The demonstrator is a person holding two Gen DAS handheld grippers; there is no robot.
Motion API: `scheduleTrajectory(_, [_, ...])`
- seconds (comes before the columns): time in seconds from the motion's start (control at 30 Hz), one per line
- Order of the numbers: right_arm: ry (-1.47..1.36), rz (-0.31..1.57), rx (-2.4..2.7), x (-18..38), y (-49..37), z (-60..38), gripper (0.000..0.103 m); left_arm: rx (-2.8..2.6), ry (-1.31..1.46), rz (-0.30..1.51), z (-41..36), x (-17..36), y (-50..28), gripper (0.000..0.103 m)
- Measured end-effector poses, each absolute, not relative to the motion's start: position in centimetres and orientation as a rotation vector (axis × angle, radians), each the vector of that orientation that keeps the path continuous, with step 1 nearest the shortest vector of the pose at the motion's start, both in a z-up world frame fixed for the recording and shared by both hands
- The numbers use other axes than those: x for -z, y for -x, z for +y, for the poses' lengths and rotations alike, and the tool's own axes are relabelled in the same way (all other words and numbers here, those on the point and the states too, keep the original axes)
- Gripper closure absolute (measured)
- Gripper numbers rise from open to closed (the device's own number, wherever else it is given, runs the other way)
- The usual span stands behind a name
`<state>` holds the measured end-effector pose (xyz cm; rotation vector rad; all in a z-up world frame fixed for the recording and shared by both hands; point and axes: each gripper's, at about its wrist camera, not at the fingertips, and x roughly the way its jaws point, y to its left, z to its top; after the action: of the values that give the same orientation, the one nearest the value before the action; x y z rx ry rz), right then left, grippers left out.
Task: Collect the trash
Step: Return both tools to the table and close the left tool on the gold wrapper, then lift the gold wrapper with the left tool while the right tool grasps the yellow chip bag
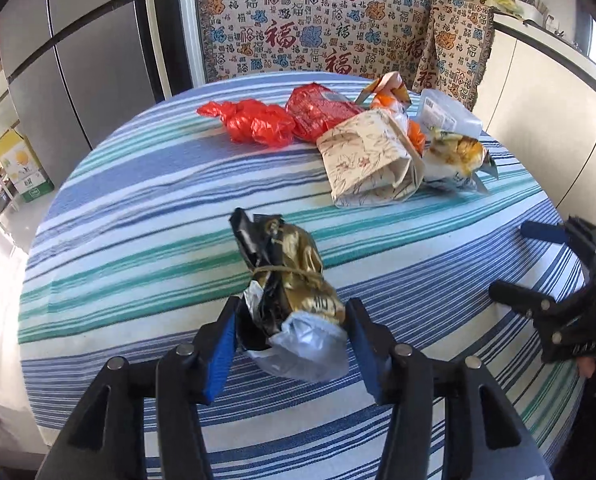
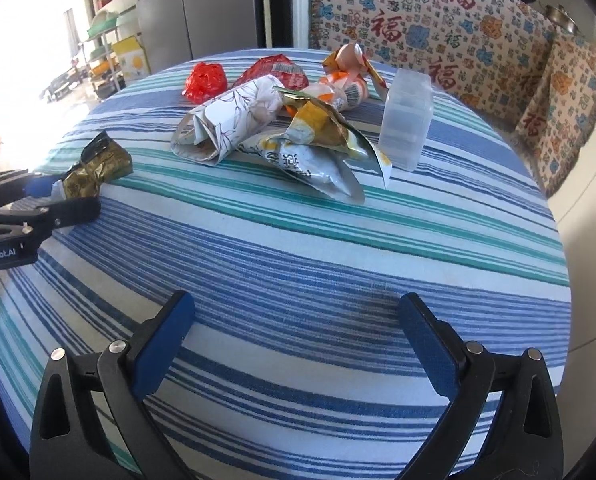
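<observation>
my left gripper pinches the gold wrapper on the striped tablecloth; my right gripper hangs spread wide, holding nothing.

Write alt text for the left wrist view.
The left tool straddles a crumpled gold-and-black wrapper on a striped tablecloth. More trash lies piled farther back; the right tool shows at the right edge.
</observation>
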<state>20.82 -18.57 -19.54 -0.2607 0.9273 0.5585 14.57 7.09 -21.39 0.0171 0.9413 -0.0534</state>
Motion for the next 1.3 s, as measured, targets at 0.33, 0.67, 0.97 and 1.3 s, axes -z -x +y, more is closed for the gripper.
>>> scheduleTrajectory(0.33, [0.468,0.774,-0.565,17.9,-24.8,-14.4,0.015,0.065,-0.011,0.905,7.2,21.7,-14.7,0.045])
scheduleTrajectory(0.67, [0.037,1.029,-0.623,17.9,-24.1,-19.4,0.063,0.068,0.007,0.903,7.4,21.8,-14.7,0.045])
scheduleTrajectory(0.97, [0.064,1.035,-0.604,17.0,-21.6,-20.8,0.054,0.103,0.091,0.902,8.4,21.6,-14.7,0.045])
scheduleTrajectory(1.3, [0.268,0.96,-0.643,16.9,-22.3,-17.9,0.022,0.115,0.105,0.884,8.8,20.9,-14.6,0.045])
